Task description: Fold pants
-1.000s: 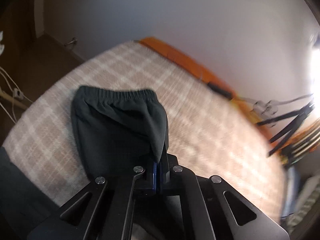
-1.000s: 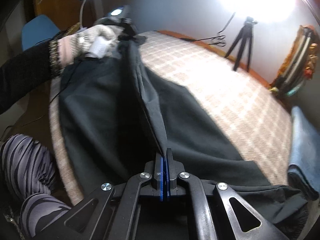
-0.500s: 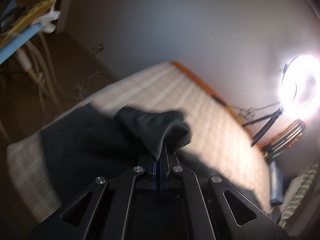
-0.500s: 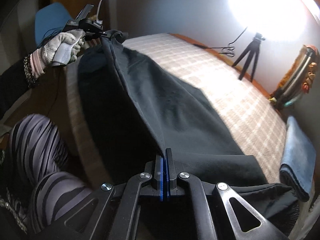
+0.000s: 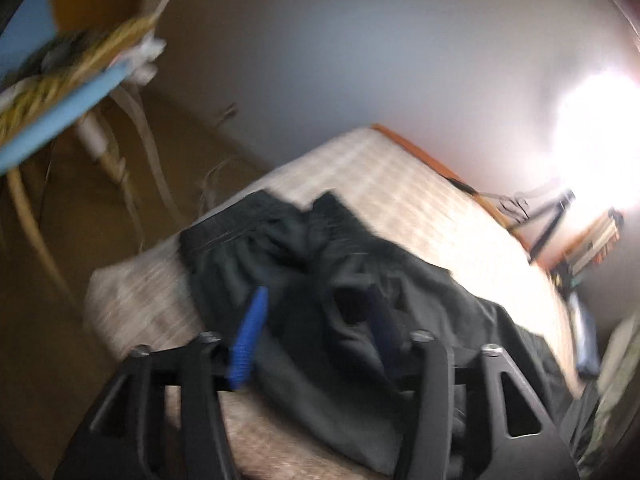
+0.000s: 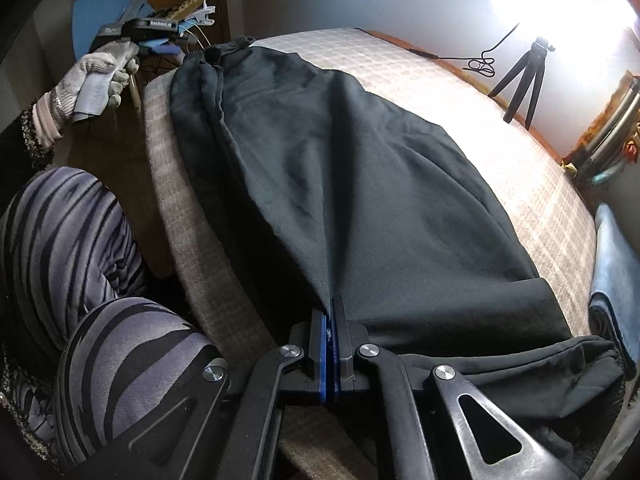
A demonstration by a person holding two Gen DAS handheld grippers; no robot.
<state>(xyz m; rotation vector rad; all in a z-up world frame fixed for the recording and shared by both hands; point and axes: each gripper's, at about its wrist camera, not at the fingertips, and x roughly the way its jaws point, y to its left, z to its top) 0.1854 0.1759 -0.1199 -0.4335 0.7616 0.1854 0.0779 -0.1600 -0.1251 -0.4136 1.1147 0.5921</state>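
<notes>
Dark grey pants (image 6: 360,184) lie lengthwise on a bed with a beige checked cover (image 6: 500,132), folded leg on leg. The elastic waistband (image 5: 240,228) lies bunched at the bed's near corner in the blurred left wrist view. My left gripper (image 5: 316,316) is open and empty just above the waist end; it also shows in the right wrist view (image 6: 160,40), held by a gloved hand off the bed's corner. My right gripper (image 6: 330,320) is shut on the pants' edge near the leg end, close to the bed's side.
A tripod (image 6: 524,76) and a bright ring light (image 5: 592,136) stand past the bed's far side. A folded blue cloth (image 6: 612,280) lies at the bed's right end. The person's striped legs (image 6: 80,280) are beside the bed. A blue chair (image 6: 100,8) stands behind.
My left gripper has opened and let go of the waistband, which dropped onto the bed's corner. The pants have gone from held up to lying flat. My right gripper stays shut on the fabric.
</notes>
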